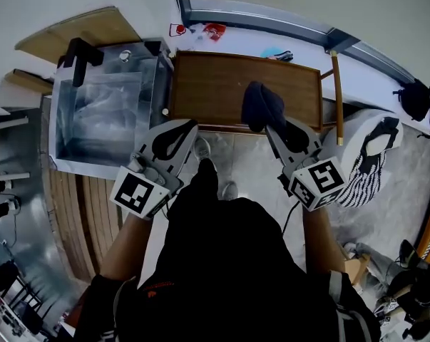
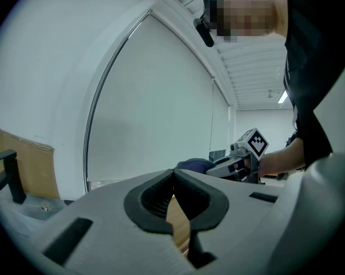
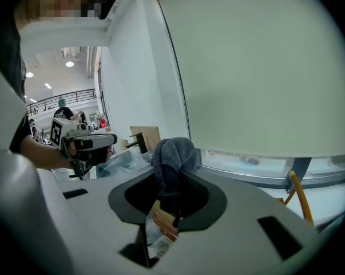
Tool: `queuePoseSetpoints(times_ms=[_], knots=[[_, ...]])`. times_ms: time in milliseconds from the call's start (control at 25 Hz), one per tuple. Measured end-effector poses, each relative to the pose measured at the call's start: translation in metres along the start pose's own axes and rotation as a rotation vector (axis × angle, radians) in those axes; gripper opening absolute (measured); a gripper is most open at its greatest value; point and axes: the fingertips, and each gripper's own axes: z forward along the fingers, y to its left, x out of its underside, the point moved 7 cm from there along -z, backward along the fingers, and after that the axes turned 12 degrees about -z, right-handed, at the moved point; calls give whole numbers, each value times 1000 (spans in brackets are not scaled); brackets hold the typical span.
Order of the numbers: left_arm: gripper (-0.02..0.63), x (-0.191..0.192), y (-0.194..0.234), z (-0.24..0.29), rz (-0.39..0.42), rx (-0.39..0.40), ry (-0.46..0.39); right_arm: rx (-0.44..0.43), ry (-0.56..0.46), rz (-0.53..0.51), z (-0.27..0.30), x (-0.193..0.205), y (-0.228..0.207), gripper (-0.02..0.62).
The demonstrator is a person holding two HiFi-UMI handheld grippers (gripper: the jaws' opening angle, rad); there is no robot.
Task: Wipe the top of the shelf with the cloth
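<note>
The shelf's brown wooden top (image 1: 215, 84) lies straight ahead below the window. A dark blue cloth (image 1: 261, 105) rests bunched on its front right part, and my right gripper (image 1: 273, 129) is shut on it. In the right gripper view the cloth (image 3: 173, 156) bulges up from between the jaws of the right gripper (image 3: 171, 179). My left gripper (image 1: 192, 125) hovers at the shelf's front left edge, shut with nothing in it. In the left gripper view its jaws meet at the left gripper (image 2: 173, 175) tips, with the cloth (image 2: 193, 165) seen beyond.
A clear plastic bin (image 1: 65, 116) with crumpled plastic inside stands against the shelf's left side. A wooden pole (image 1: 337, 91) leans at the shelf's right end, beside a striped bag (image 1: 364, 169). Small items (image 1: 213, 30) lie on the sill behind.
</note>
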Motion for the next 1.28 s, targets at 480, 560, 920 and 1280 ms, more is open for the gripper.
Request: queuePoseSetpoints(times_ms=[480,560,920,1280], knots=[[18,-11,76,17,-102,59,40,7,70,-38,84,-31,-11,84],[18,-12,87,19,-120,63,36,2,75,-40,97,-34,-12,84],[17,-11,124,26,-163,71,29,-37,73,-60,149,-38,-15,83],[18,9,145,38,-177,35,50,-86,101,-82,199,-20,-24,83]])
